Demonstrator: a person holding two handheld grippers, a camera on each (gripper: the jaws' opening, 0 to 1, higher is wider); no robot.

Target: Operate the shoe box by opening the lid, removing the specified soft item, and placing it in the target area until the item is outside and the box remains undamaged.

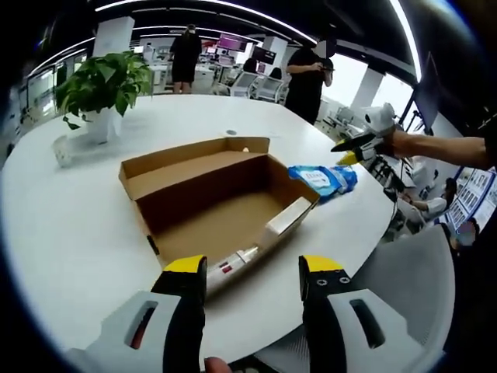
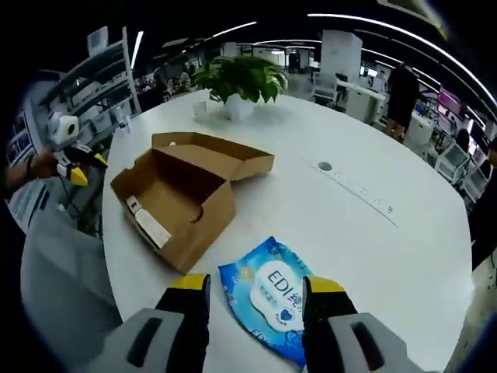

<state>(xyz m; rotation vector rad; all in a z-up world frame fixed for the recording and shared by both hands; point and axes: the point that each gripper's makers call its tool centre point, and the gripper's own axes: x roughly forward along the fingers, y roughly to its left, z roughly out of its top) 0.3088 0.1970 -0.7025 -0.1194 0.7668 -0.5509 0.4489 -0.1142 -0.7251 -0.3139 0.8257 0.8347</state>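
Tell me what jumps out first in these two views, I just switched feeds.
The open cardboard shoe box sits mid-table, lid folded back, nothing visible inside. The blue soft pack lies on the white table beside the box, between the open jaws of the right gripper. The left gripper, also open, hovers at the box's near edge; a potted plant stands at the table's far side.

An open-plan office: beyond the round white table [image 2: 373,233] stand desks, a potted plant [image 1: 105,81], shelving [image 2: 101,78] and ceiling strip lights [image 1: 404,31].

Grey-bodied left tongs [image 1: 253,281] and right tongs [image 2: 253,295], black jaws, yellow tips
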